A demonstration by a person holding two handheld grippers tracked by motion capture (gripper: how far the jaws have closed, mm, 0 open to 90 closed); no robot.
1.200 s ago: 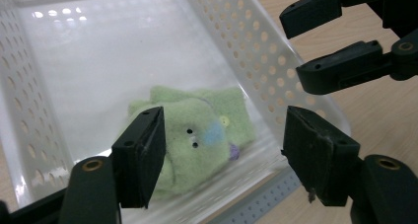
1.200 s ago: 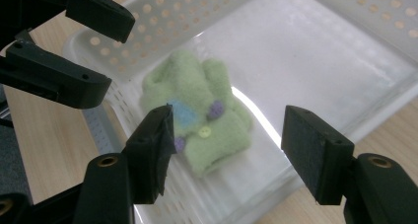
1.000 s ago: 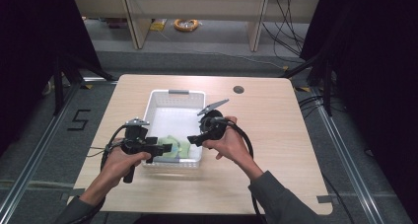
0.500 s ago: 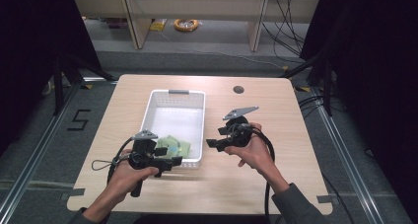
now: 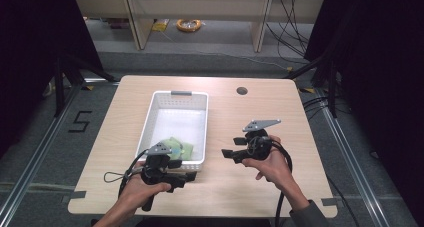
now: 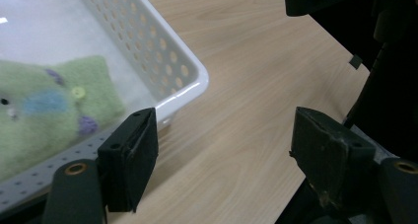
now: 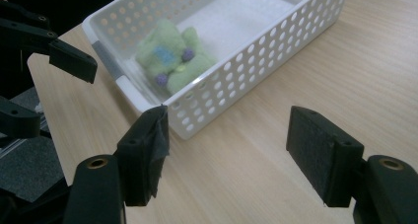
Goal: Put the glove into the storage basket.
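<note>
Basket [image 5: 176,103] first, since it is the largest thing on the desk [image 5: 280,102]: a white perforated tub standing left of centre, long side running near to far, its near end between the two hands. Green felt toy [image 5: 176,148] lies inside at that near end, flat on the basket floor, close to the near wall; in the right gripper view it [image 7: 172,56] shows purple and yellow buttons and a blue patch.

Both hands look to be clearing away from the basket with the toy lying free inside, so the step in hand reads as a release and retreat. To do it well, keep each claw level and draw it toward the near edge without clipping the rim, since the basket is light and would likely slide or tip if caught.

Left claw [image 5: 186,176] sits just near the basket's near right corner, jaws wide apart and having just been opening, with nothing between them; the left gripper view shows only bare wood in the gap [image 6: 224,150]. Right claw [image 5: 229,155] hovers to the right of the basket, apart from it, jaws spread and empty [image 7: 224,157].

Whether the toy touches the near wall is hard to judge from above.
</note>
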